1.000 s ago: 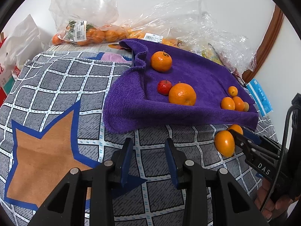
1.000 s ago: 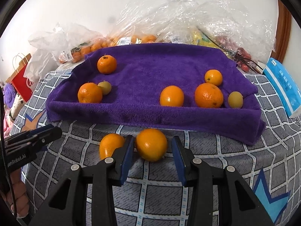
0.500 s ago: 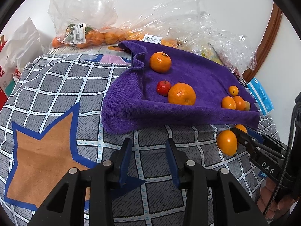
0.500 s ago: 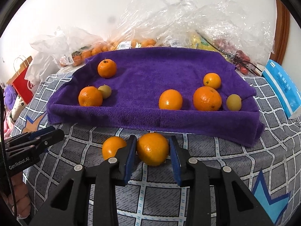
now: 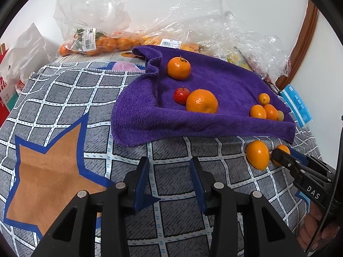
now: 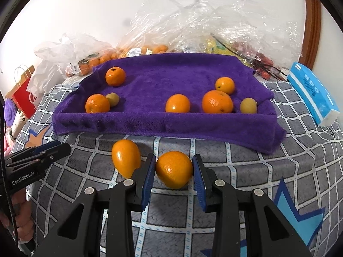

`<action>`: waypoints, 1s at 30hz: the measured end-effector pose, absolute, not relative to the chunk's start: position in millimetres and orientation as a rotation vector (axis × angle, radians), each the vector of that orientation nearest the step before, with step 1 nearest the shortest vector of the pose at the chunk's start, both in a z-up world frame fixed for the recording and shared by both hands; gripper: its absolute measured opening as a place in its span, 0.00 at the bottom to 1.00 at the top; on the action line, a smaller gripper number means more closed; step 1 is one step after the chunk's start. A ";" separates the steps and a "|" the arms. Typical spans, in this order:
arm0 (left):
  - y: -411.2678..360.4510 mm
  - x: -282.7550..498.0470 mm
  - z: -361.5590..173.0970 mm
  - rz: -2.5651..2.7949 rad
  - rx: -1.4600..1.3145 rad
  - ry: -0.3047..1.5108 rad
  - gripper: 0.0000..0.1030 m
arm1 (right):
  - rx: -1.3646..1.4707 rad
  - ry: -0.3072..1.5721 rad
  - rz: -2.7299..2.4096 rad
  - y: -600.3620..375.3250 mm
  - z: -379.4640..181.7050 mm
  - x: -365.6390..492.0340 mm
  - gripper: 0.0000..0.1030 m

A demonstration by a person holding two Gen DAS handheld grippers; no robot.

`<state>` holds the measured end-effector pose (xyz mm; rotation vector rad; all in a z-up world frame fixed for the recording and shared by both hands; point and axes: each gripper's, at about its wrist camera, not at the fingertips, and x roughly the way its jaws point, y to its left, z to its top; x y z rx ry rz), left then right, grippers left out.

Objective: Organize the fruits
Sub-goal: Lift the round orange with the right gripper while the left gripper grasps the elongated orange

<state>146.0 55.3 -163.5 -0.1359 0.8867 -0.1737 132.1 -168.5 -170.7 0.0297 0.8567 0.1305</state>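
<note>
1. The right gripper (image 6: 173, 171) has its two blue pads closed on a round orange (image 6: 174, 169); both pads press the sides of the fruit, so I judge it is held for carrying to the towel

2. This orange is just in front of the near edge of the purple towel (image 6: 193, 126), above the grey checked cloth (image 6: 268, 171). Whether it rests on the cloth or is already a little lifted, I cannot tell

3. A second fruit, an oval orange one (image 6: 126, 159), lies on the cloth just beside the left pad of the right gripper. It is not on the towel, so it seems the next one to collect

4. The left gripper (image 5: 169, 180) has nothing between its pads and its jaws are opening slowly. It hangs over the checked cloth, well apart from every fruit, probably waiting for its turn

5. On the towel the fruits form two loose groups: oranges with one small red fruit (image 5: 181, 95) at the left, and smaller oranges with a yellowish one (image 6: 248, 105) at the right. This looks like sorting, but the rule is not clear to me

6. The towel is thick and fluffy, and its near edge is folded up like a low wall, which I think stops round fruits from rolling off

7. The orange skins are smooth, shiny and a little dimpled. The plastic bags (image 6: 214, 21) behind are thin, clear and crumpled, with more fruit inside
</note>
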 end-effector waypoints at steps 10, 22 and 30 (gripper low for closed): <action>49.7 142.3 -164.2 -0.178 -0.109 0.874 0.45 | 0.033 0.863 0.125 -173.7 -171.9 126.5 0.34; 40.5 142.0 -165.1 -0.188 -0.048 0.895 0.54 | 0.042 0.851 0.114 -183.6 -170.0 118.6 0.34; 37.2 141.5 -162.8 -0.184 -0.052 0.918 0.54 | 0.058 0.831 0.098 -197.0 -164.3 112.1 0.34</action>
